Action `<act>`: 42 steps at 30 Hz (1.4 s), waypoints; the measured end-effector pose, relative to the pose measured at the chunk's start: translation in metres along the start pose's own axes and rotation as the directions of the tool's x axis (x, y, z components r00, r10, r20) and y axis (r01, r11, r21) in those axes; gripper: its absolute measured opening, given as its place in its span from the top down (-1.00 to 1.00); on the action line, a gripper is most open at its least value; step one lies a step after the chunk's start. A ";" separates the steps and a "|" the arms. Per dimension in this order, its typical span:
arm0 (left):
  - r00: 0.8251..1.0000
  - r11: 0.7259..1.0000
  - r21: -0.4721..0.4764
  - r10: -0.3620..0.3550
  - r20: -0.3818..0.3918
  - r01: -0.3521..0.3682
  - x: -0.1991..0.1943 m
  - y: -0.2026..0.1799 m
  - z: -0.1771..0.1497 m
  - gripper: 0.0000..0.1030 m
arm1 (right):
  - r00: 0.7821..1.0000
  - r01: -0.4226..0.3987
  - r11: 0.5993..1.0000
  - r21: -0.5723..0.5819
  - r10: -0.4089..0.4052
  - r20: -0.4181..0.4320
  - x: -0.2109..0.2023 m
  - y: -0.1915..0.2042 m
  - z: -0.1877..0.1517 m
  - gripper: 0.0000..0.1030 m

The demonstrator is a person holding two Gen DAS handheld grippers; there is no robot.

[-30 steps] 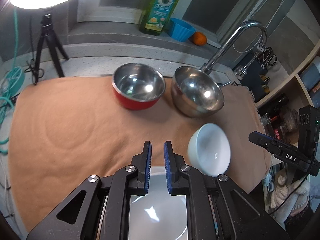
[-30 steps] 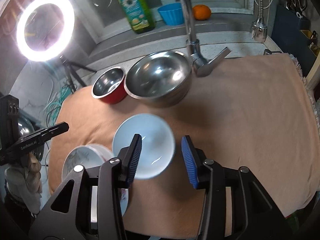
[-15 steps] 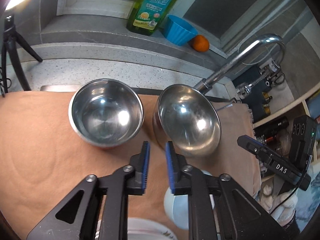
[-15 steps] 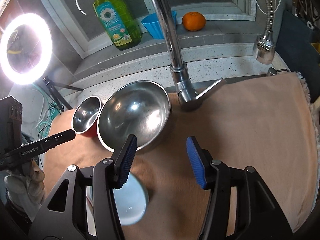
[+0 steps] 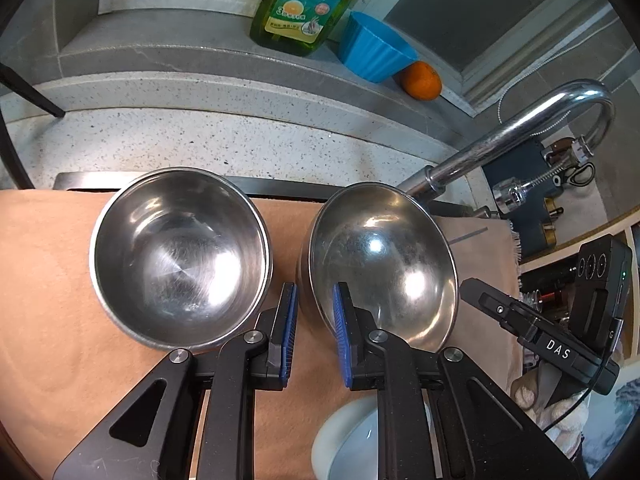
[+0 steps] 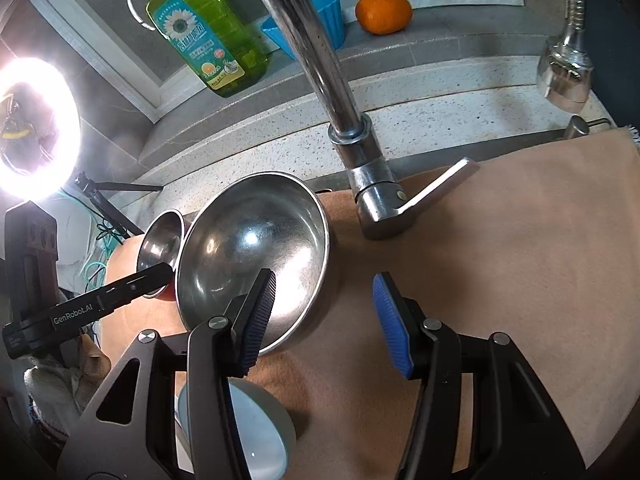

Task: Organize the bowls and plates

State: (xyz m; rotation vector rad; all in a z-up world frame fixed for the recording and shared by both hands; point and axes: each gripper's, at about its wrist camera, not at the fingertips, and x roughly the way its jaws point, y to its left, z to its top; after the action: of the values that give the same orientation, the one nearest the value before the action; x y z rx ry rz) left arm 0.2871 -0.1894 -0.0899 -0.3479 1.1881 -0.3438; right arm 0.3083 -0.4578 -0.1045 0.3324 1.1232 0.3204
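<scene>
Two steel bowls stand side by side on a tan cloth (image 5: 48, 300). The left steel bowl (image 5: 180, 256) has a red outside, seen in the right wrist view (image 6: 160, 244). The larger steel bowl (image 5: 384, 268) also shows in the right wrist view (image 6: 256, 256). My left gripper (image 5: 314, 312) is narrowly open, its jaws astride the near-left rim of the larger bowl. My right gripper (image 6: 324, 308) is wide open around that bowl's near-right rim. A white bowl (image 5: 356, 440) lies below and behind both grippers (image 6: 256, 436).
A chrome tap (image 6: 320, 80) rises just behind the larger bowl, its lever (image 6: 432, 192) pointing right. On the ledge stand a green soap bottle (image 5: 308, 0), a blue cup (image 5: 372, 52) and an orange (image 5: 422, 80). A ring light (image 6: 32, 128) shines at left.
Both grippers have moved forward from over the white bowl and a plate to the steel bowls. The left gripper's jaws have opened slightly; the right stays wide open.
</scene>
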 end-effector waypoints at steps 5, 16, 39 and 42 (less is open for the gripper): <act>1.000 1.000 0.005 0.010 -0.011 -0.010 0.008 -0.002 0.003 0.68 | 0.999 -0.030 0.999 0.031 0.031 -0.027 0.011 -0.006 0.003 0.21; 0.999 0.999 0.032 0.015 -0.032 -0.014 0.019 -0.006 0.004 0.69 | 0.997 -0.030 0.999 0.032 0.032 -0.066 0.023 -0.005 0.000 0.66; 0.998 0.998 0.057 -0.036 0.050 0.033 -0.038 0.000 -0.005 0.69 | 0.999 -0.032 0.999 -0.006 0.032 -0.002 -0.021 0.041 -0.016 0.67; 0.997 0.998 0.057 -0.041 0.072 0.037 -0.053 0.005 -0.011 0.69 | 0.999 -0.043 0.999 -0.025 0.043 0.004 -0.029 0.054 -0.021 0.67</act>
State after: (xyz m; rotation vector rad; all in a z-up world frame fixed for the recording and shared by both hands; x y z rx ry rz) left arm 0.2596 -0.1629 -0.0512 -0.3331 1.0990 -0.3938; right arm 0.2730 -0.4183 -0.0669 0.3356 1.1077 0.3710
